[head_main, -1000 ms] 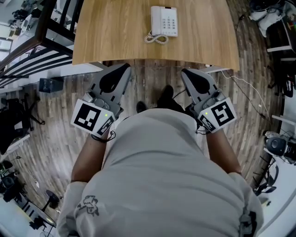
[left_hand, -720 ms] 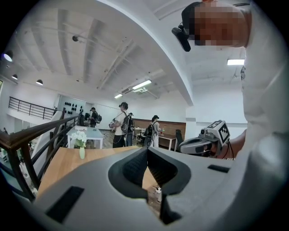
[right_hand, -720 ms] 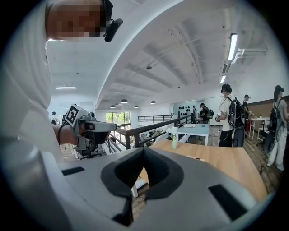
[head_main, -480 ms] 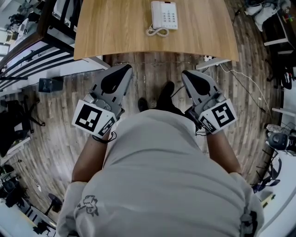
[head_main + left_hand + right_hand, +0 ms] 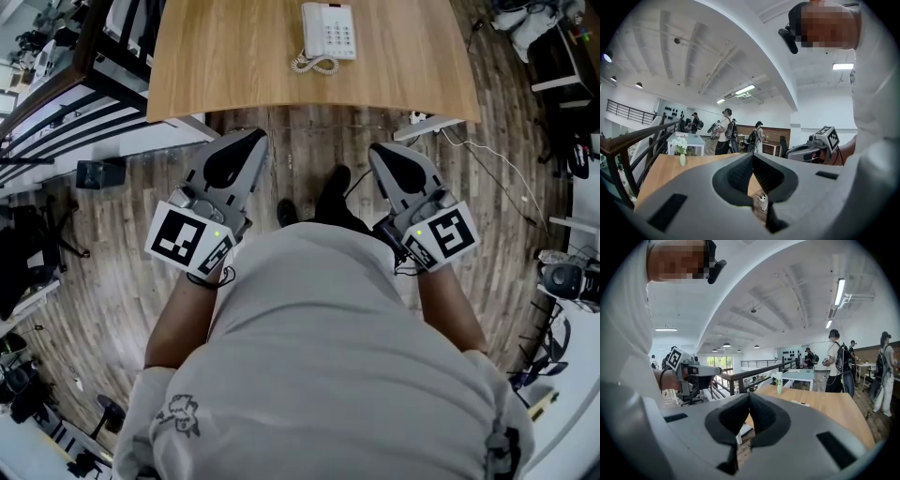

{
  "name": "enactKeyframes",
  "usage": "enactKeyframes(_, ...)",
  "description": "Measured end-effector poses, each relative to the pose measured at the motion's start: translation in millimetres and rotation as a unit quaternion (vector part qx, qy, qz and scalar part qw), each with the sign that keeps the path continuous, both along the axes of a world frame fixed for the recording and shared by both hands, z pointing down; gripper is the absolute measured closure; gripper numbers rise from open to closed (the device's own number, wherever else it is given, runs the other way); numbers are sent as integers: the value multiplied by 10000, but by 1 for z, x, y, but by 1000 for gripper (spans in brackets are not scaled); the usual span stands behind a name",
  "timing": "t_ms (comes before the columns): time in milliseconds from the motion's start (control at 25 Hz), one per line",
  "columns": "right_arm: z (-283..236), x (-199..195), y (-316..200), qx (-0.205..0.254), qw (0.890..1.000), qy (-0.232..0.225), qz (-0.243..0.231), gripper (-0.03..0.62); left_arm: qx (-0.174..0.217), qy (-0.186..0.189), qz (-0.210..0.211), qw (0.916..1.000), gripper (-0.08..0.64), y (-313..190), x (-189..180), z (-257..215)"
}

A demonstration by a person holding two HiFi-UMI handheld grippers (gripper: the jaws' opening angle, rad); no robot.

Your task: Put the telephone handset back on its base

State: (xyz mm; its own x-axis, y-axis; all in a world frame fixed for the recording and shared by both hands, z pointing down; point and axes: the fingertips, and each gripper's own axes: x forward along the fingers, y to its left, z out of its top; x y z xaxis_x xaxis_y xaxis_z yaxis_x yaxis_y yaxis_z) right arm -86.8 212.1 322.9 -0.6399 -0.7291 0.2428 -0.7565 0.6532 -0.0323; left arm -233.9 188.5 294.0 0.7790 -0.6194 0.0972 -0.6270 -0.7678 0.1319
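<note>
Wooden desk (image 5: 225, 56) up ahead, white telephone (image 5: 328, 30) sitting on it, its coiled cord (image 5: 315, 66) curled on the wood toward the near edge. Small vase of white flowers (image 5: 682, 157) stands farther back.

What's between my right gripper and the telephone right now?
Head view: only a strip of floor, then bare tabletop between the right gripper and the telephone; its coiled cord lies at the phone's front edge.
</note>
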Motion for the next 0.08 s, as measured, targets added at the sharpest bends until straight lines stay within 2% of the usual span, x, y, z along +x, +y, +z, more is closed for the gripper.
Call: enactKeyframes(80,-2,3,-2,8,10000,-6,-1,586,-6,-2,0,10000,554,-2,4,-1)
